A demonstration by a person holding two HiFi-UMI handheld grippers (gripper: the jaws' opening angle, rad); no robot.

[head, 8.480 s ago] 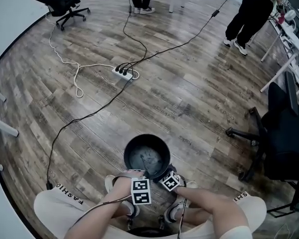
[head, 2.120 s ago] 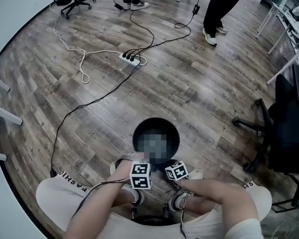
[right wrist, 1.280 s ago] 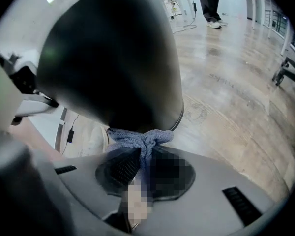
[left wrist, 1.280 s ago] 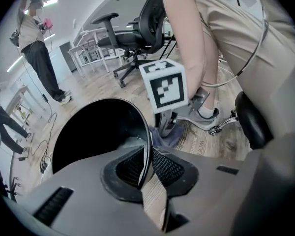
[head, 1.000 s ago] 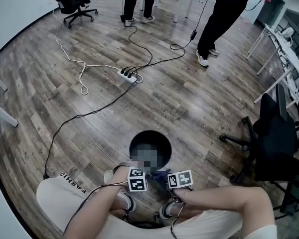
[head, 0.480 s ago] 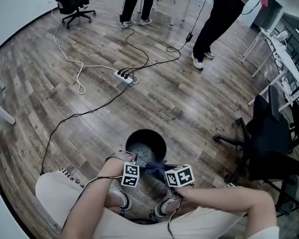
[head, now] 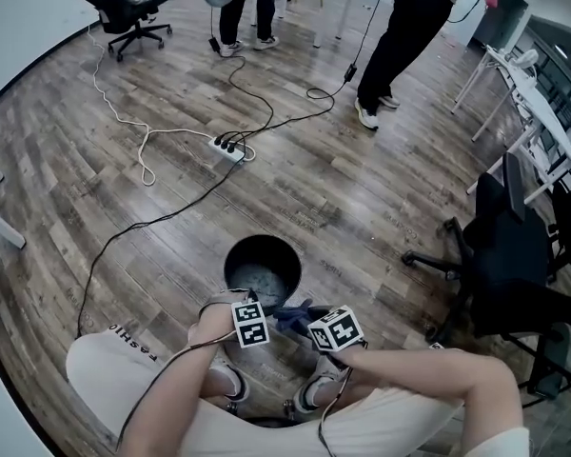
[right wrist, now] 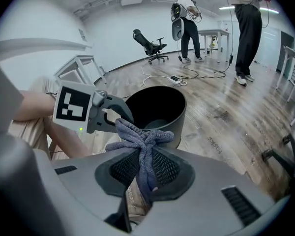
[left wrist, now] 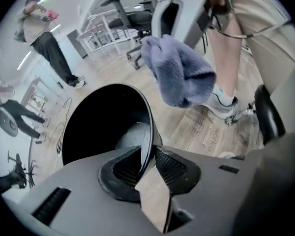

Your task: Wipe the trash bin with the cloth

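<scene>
The black round trash bin [head: 263, 267] stands on the wood floor in front of my feet. My left gripper [left wrist: 147, 163] sits at its near rim [left wrist: 150, 132], which runs between the pads; the jaws have just been closing and now pinch that rim. My right gripper [right wrist: 143, 168] is shut on a crumpled blue-grey cloth [right wrist: 140, 141], held above the floor just beside the bin [right wrist: 157, 107]. In the head view the cloth [head: 293, 314] hangs between the two marker cubes. From the left gripper view the cloth [left wrist: 179, 70] hangs to the right of the bin's mouth.
A black office chair [head: 514, 255] stands to the right. A power strip [head: 226, 147] with black and white cables lies on the floor beyond the bin. Two people [head: 400, 36] stand at the back. My shoes [head: 230, 384] are right behind the bin.
The left gripper has settled onto the bin's near rim. The right gripper has risen and rolled, carrying the cloth up beside the bin.
</scene>
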